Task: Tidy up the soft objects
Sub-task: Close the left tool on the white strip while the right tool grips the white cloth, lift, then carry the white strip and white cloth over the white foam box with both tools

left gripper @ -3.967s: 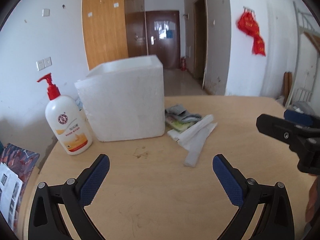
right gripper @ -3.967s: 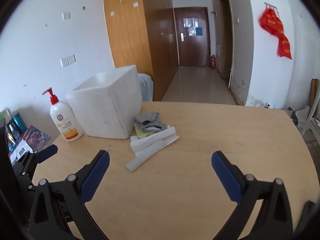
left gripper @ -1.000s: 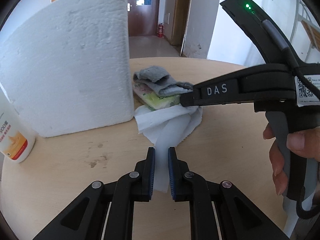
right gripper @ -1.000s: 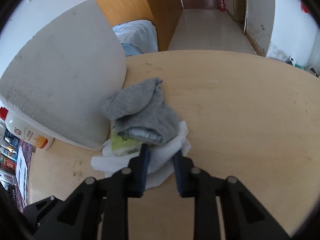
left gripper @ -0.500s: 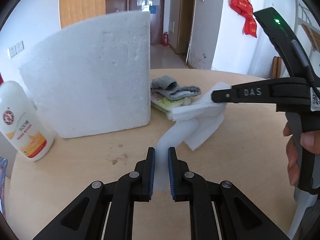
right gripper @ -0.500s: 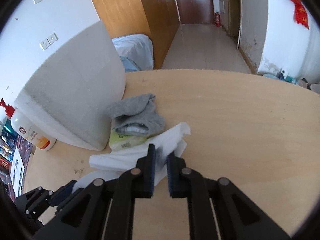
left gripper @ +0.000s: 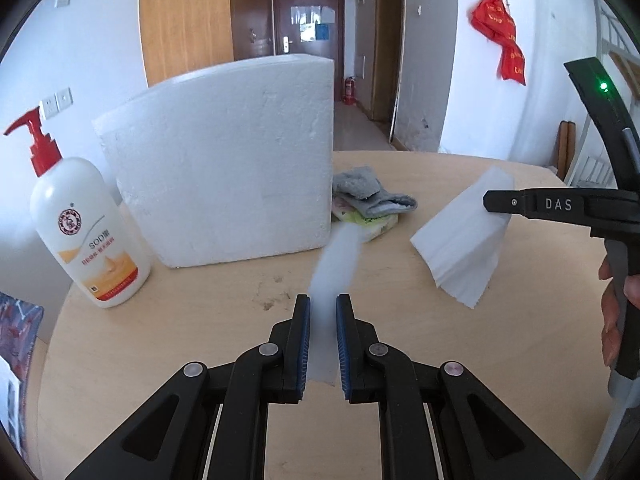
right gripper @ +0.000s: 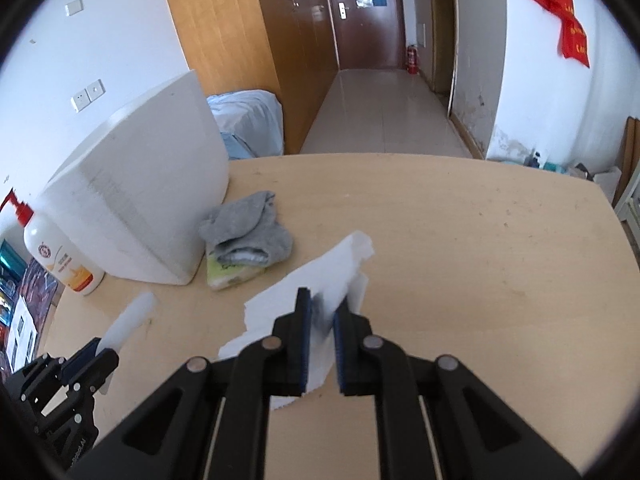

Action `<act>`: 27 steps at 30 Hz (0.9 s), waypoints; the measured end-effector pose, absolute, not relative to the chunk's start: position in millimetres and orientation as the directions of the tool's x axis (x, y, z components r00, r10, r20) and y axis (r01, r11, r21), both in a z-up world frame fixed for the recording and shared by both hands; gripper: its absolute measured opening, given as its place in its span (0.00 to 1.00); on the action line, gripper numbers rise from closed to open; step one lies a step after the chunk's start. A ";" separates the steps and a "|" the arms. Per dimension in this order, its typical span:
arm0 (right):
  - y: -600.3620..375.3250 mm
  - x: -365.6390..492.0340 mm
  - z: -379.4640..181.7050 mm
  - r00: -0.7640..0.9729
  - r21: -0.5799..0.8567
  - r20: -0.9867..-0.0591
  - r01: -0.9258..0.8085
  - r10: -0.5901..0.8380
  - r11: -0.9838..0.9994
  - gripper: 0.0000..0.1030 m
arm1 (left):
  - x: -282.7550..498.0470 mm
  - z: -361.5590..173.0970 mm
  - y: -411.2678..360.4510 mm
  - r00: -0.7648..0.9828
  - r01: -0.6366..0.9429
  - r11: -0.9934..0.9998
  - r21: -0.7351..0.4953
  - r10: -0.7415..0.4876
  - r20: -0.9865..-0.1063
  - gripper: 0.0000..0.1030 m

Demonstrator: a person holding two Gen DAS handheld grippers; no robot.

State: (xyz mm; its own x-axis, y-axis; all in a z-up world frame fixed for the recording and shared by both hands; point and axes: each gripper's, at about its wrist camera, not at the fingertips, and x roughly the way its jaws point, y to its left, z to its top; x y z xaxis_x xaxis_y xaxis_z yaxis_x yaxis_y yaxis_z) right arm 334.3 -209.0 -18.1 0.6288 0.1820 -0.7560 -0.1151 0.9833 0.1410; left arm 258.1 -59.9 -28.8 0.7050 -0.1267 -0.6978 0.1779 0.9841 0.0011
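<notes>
I note both tissues now lifted off the table (left gripper: 440, 168); left gripper (left gripper: 322, 340) pinches a tissue strip (left gripper: 334, 264); right gripper (right gripper: 321, 344) pinches a folded tissue (right gripper: 316, 280); foam box (left gripper: 224, 152) next.

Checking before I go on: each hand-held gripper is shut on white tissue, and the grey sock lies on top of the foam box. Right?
Not quite. The grey sock lies on a yellow-green packet on the table beside the foam box, as the right wrist view shows. The left hand-held gripper and right hand-held gripper are each shut on white tissue.
</notes>
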 end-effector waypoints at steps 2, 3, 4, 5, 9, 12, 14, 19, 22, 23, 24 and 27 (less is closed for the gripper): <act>-209.0 329.1 -15.3 0.633 0.147 -0.751 -0.118 0.188 0.982 0.13 | 257.1 -35.1 -43.1 0.702 0.178 0.984 -0.015 -0.138 -0.698 0.13; -208.8 327.9 -14.4 0.635 0.145 -0.749 -0.119 0.188 0.982 0.13 | 255.4 -33.8 -42.8 0.706 0.174 0.985 -0.011 -0.132 -0.696 0.13; -208.7 325.1 -12.9 0.638 0.146 -0.746 -0.121 0.189 0.982 0.13 | 253.7 -33.1 -42.4 0.709 0.172 0.985 -0.008 -0.129 -0.694 0.13; -209.4 322.0 -10.7 0.644 0.143 -0.742 -0.121 0.187 0.982 0.13 | 251.3 -31.7 -41.0 0.711 0.172 0.985 -0.011 -0.132 -0.691 0.13; -211.5 305.4 -2.0 0.670 0.138 -0.719 -0.125 0.186 0.983 0.13 | 238.7 -23.5 -35.1 0.732 0.162 0.986 -0.024 -0.137 -0.667 0.13; -212.3 290.2 3.7 0.685 0.135 -0.704 -0.130 0.187 0.982 0.13 | 231.6 -21.2 -34.2 0.744 0.165 0.986 -0.025 -0.141 -0.654 0.13; -211.5 281.3 6.7 0.696 0.124 -0.695 -0.129 0.179 0.984 0.13 | 226.0 -18.4 -33.4 0.752 0.162 0.986 -0.027 -0.141 -0.644 0.13; -211.4 260.1 11.4 0.711 0.112 -0.682 -0.129 0.170 0.985 0.13 | 214.7 -12.7 -33.9 0.757 0.165 0.986 -0.023 -0.142 -0.637 0.13; -214.7 248.1 11.8 0.714 0.122 -0.678 -0.128 0.176 0.984 0.13 | 206.8 -12.8 -35.0 0.759 0.168 0.986 -0.020 -0.142 -0.635 0.13; -215.4 244.3 12.1 0.716 0.122 -0.675 -0.126 0.175 0.985 0.13 | 204.3 -13.2 -35.5 0.758 0.167 0.986 -0.019 -0.140 -0.637 0.13; -215.5 240.4 12.0 0.716 0.123 -0.675 -0.127 0.176 0.984 0.13 | 204.8 -13.4 -35.6 0.757 0.166 0.986 -0.019 -0.140 -0.638 0.13; -216.4 226.4 15.0 0.723 0.133 -0.666 -0.127 0.183 0.983 0.13 | 192.3 -12.1 -34.3 0.759 0.170 0.985 -0.023 -0.146 -0.635 0.13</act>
State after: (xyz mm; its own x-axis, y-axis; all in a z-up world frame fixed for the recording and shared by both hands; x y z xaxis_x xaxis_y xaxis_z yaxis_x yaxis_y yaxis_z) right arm 226.4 -216.4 15.0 0.7234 0.1833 -0.6657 -0.1268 0.9830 0.1329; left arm 192.3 -34.3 -12.1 0.7586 -0.1457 -0.6350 0.1704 0.9851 -0.0225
